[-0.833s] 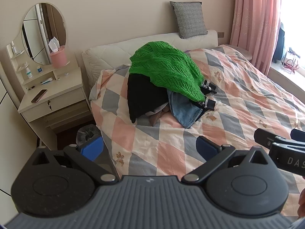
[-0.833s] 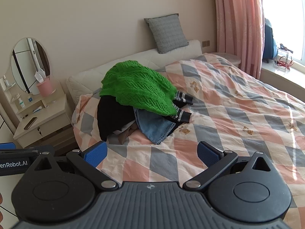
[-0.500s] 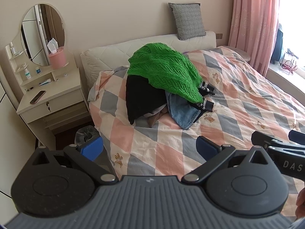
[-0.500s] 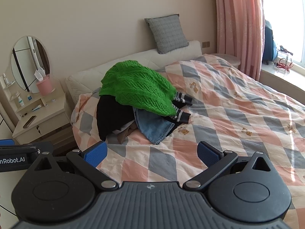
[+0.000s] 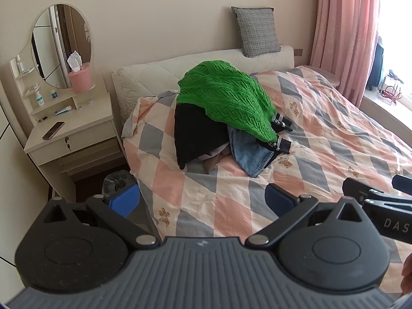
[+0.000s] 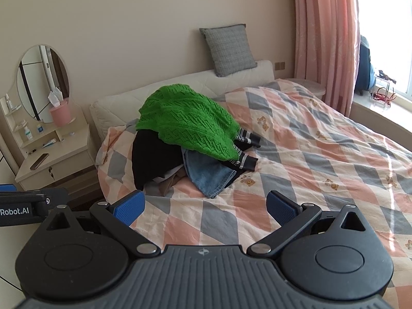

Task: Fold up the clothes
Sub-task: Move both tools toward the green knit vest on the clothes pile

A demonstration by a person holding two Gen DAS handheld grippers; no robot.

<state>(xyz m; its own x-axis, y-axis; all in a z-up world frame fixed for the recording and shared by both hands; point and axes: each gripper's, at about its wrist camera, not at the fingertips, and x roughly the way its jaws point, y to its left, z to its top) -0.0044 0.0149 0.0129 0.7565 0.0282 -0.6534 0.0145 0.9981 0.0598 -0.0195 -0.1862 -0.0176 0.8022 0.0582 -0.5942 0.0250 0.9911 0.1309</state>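
We held both the left gripper (image 5: 202, 199) and right gripper (image 6: 204, 206) with fingers apart and empty; the green sweater (image 6: 188, 123) looked soft and floppy, best pinched at its hem.

Roughly five garments (image 5: 226, 97), one cushion (image 5: 257, 31).

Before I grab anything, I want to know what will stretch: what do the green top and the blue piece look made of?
Green top: chunky open knit, probably wool or acrylic, matte; zigzag stitch pattern shows. Blue piece: looks like faded denim, with a stitched hem at its edge.
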